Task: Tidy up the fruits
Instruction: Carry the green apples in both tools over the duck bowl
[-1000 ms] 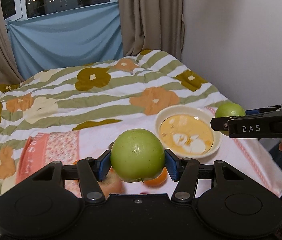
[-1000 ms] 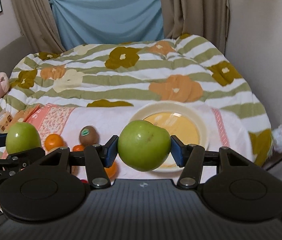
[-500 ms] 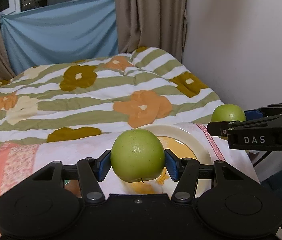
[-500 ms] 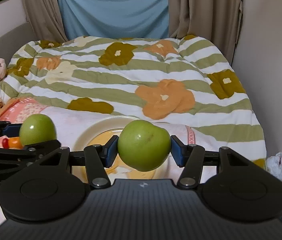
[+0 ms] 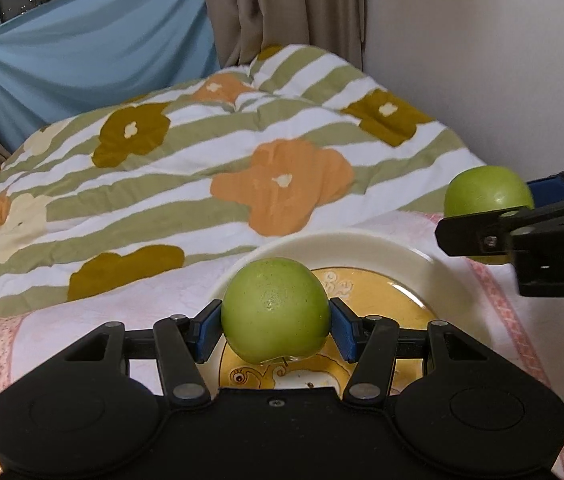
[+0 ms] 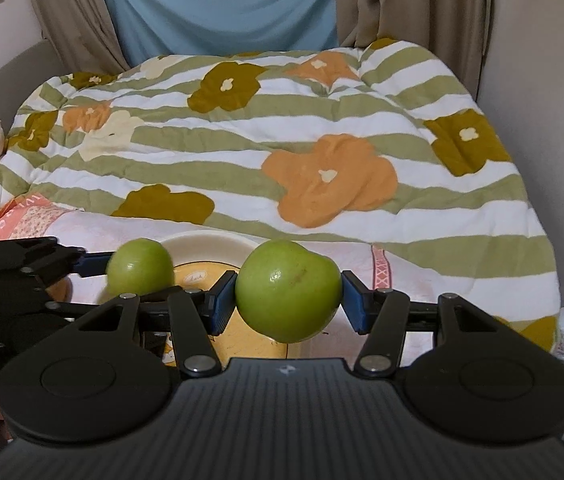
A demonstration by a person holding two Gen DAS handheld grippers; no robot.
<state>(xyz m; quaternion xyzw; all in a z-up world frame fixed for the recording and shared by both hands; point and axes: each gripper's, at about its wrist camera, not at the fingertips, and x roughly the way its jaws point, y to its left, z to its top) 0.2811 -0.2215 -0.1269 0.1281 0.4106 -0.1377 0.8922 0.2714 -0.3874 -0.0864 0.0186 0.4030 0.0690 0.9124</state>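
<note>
You're over a bed spread with a striped floral quilt, with a blue sheet hung between beige curtains at its far end and a plain wall to the right. Nearer you, a pale pink cloth covers the quilt, and a plate with a cream rim and a yellow centre sits on it. Nothing lies in the part of the plate you can see. Your left gripper has its jaws pinching a green apple just above the plate's yellow middle. Your right gripper has its jaws clamped on a second apple, held near the plate's right edge. The two apples hang side by side, apart from each other.
</note>
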